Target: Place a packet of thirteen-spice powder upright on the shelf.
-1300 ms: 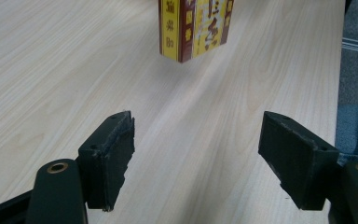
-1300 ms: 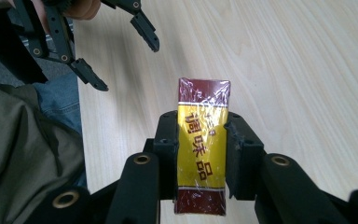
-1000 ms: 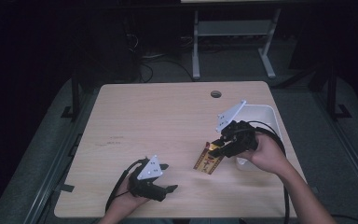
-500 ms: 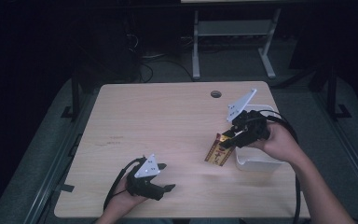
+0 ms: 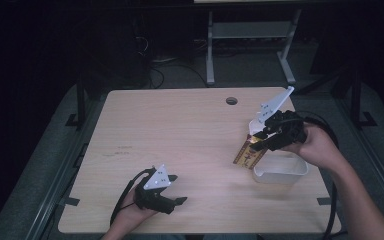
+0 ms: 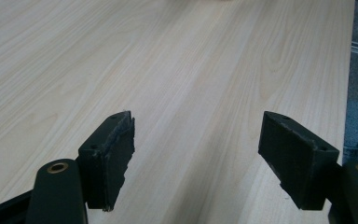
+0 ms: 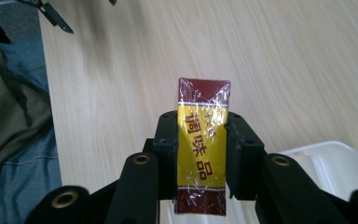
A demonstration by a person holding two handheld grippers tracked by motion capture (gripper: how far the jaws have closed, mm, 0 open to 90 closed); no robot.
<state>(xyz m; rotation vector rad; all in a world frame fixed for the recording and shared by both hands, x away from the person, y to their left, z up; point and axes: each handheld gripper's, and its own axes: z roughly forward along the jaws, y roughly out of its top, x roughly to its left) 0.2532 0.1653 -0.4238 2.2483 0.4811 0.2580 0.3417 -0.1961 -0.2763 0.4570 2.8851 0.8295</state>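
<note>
A yellow and dark red seasoning packet point(image 7: 201, 149) wrapped in clear film is clamped between the jaws of my right gripper point(image 7: 200, 156). In the high view that right gripper point(image 5: 256, 145) holds the packet point(image 5: 248, 154) above the table, by the left rim of a white plastic tub point(image 5: 280, 173). My left gripper point(image 5: 177, 200) rests near the table's front edge, pointing right. Its jaws stand apart in the left gripper view, left gripper point(image 6: 196, 154) with only bare wood between the pads point(image 6: 116, 154).
The light wooden table point(image 5: 180, 130) has a round cable hole point(image 5: 231, 100) at the back. A metal stand point(image 5: 250, 45) sits on the floor behind it. The person's trousers point(image 7: 18, 140) lie beyond the table's front edge.
My right gripper has carried the packet up and toward the back right, from near the table's front to beside the tub's left rim. The left gripper has stayed put.
</note>
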